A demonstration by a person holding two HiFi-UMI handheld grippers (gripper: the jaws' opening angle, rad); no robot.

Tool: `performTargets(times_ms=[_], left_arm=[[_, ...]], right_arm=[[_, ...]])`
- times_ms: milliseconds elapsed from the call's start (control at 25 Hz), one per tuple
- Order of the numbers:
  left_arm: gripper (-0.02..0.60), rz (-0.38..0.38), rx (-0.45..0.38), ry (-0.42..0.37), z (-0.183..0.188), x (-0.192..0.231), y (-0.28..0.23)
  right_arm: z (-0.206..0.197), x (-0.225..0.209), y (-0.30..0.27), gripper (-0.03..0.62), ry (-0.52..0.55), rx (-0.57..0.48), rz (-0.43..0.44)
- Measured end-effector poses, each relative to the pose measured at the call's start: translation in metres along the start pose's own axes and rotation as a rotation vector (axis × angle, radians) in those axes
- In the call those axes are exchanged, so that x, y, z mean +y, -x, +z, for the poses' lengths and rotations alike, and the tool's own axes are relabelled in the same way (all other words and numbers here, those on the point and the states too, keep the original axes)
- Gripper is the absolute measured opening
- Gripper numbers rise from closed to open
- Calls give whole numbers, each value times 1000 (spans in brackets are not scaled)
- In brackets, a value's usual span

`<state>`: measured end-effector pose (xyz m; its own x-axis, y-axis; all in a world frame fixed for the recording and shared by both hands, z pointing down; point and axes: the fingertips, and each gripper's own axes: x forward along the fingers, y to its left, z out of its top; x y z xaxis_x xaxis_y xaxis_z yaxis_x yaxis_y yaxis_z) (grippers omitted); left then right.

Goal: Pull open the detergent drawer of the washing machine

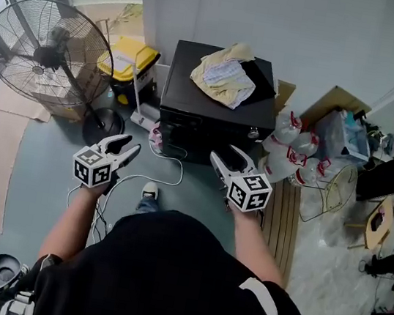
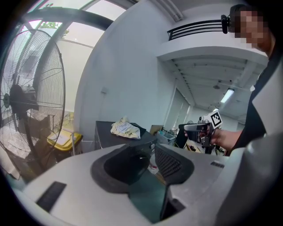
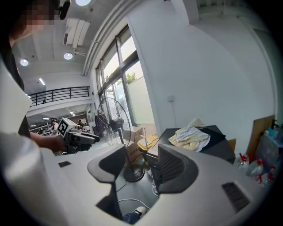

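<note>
Head view: the black washing machine (image 1: 215,115) stands against the wall with a cloth (image 1: 223,73) on its top. No drawer can be seen drawn out from its front edge. The left gripper (image 1: 132,148) and right gripper (image 1: 224,157) hover short of it.

Left gripper view: jaws released, empty.

Right gripper view: likewise.

Judged not begun.

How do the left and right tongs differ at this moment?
Left tongs hang left of the washing machine, by the fan base, angled rightward. Right tongs hang before its right front, angled leftward. Both are open, empty, touching nothing.
</note>
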<state>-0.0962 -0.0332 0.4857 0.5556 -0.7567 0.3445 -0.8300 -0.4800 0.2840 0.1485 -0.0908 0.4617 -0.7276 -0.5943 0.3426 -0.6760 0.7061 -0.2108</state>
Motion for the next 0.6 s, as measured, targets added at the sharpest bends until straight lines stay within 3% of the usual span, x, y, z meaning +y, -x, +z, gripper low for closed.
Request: performTargets(times_ms=[600], left_arm=[[183, -49, 71, 24, 0, 42, -45]], right_arm=[[-3, -26, -45, 233, -55, 40, -29]])
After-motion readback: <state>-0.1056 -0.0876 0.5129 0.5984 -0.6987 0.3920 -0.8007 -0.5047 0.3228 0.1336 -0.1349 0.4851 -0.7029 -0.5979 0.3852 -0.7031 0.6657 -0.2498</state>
